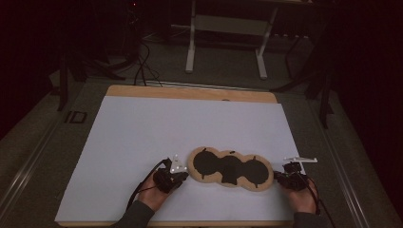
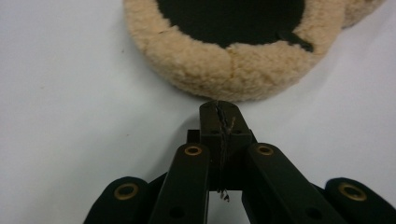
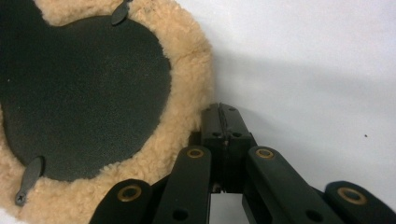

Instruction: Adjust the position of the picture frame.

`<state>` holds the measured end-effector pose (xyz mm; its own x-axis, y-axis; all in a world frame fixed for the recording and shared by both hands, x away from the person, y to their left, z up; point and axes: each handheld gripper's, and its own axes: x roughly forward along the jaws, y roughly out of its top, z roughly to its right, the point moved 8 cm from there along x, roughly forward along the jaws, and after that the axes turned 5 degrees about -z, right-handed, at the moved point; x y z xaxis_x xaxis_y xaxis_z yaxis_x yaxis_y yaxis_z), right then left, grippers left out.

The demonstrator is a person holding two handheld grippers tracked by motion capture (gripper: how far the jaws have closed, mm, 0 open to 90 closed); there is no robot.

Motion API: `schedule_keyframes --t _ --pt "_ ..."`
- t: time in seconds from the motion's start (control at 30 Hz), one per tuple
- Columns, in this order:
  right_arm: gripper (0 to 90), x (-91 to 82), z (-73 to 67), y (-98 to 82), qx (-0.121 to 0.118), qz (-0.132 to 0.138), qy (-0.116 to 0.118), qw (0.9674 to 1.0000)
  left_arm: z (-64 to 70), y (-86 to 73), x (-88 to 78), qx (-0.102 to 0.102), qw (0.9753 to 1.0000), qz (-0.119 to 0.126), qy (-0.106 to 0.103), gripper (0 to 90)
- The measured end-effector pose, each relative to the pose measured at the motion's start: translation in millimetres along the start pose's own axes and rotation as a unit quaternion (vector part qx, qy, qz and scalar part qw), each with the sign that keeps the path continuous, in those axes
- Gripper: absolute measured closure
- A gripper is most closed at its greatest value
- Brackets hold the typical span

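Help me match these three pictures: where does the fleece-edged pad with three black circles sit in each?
High view: fleece-edged pad lies near the front, between both grippers.
Left gripper view: its rim fills the top centre.
Right gripper view: it covers the left side.
Shared landmark: the white table sheet.

A dim lab or studio: white-covered worktable [image 1: 142,137], metal stand legs [image 1: 192,47] and cables [image 1: 140,61] on grey floor.

A white sheet [image 1: 157,137] covers the wooden table [image 1: 190,92] nearly to its far edge. Beyond it, cables [image 1: 140,66] and a white-legged stand [image 1: 225,42] occupy the dark floor.
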<state>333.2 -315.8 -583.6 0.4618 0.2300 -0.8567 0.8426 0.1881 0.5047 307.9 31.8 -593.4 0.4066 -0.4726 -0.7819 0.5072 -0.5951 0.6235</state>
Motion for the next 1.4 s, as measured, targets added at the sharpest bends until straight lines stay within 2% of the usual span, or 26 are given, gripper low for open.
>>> schedule_keyframes --t 0.83,1.4 --pt "90.0 8.9 -4.4 11.2 0.025 0.018 0.010 0.9995 2.5 0.6 0.7 0.002 1.0000 0.001 0.001 90.0" --pt "90.0 13.2 -4.8 17.9 0.027 0.023 0.009 0.9993 0.9 0.2 0.3 0.001 1.0000 0.000 0.009 90.0"
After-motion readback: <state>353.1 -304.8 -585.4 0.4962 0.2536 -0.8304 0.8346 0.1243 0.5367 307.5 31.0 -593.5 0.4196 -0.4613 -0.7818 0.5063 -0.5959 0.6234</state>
